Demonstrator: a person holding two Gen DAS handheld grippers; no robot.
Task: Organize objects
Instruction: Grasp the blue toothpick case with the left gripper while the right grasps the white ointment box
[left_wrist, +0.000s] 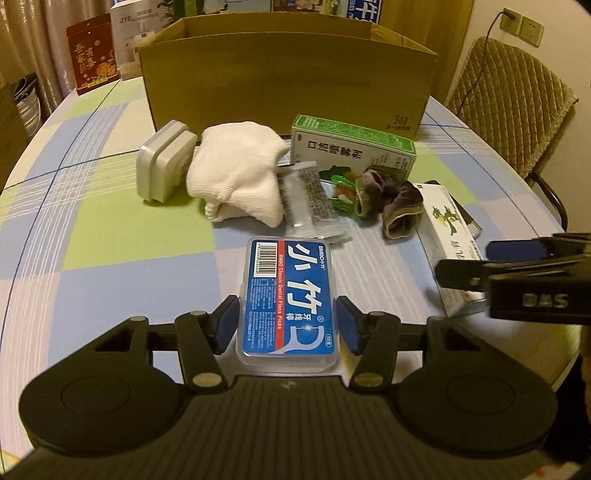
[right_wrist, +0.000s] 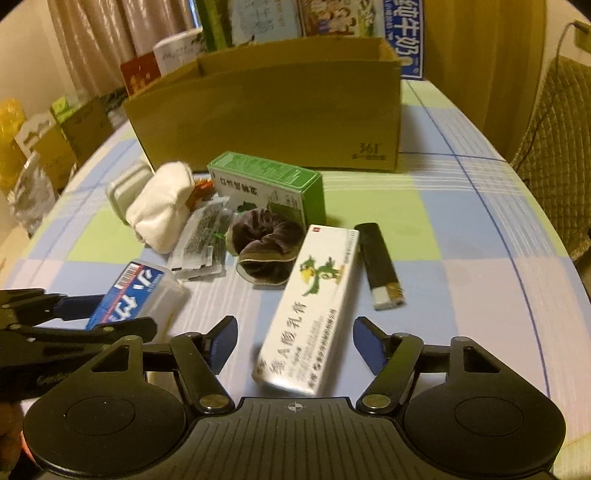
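Observation:
A blue-labelled dental floss box (left_wrist: 288, 302) lies flat on the checked tablecloth, and my left gripper (left_wrist: 290, 323) is shut on its near end, blue pads against both long sides. In the right wrist view the same floss box (right_wrist: 136, 291) sits at the left with my left gripper (right_wrist: 125, 314) around it. My right gripper (right_wrist: 297, 341) is open around the near end of a white ointment box (right_wrist: 310, 314), with a gap on each side. From the left wrist view, my right gripper (left_wrist: 465, 264) hovers over that white ointment box (left_wrist: 454, 240).
An open cardboard box (left_wrist: 288, 81) stands at the back. In front of it are a metal tin (left_wrist: 162, 166), white cloth (left_wrist: 240, 181), sachet pack (left_wrist: 306, 199), green medicine box (left_wrist: 351, 147) and dark scrunchie (left_wrist: 391, 203). A black lighter (right_wrist: 378, 266) lies right; a chair (left_wrist: 509, 103) stands beyond.

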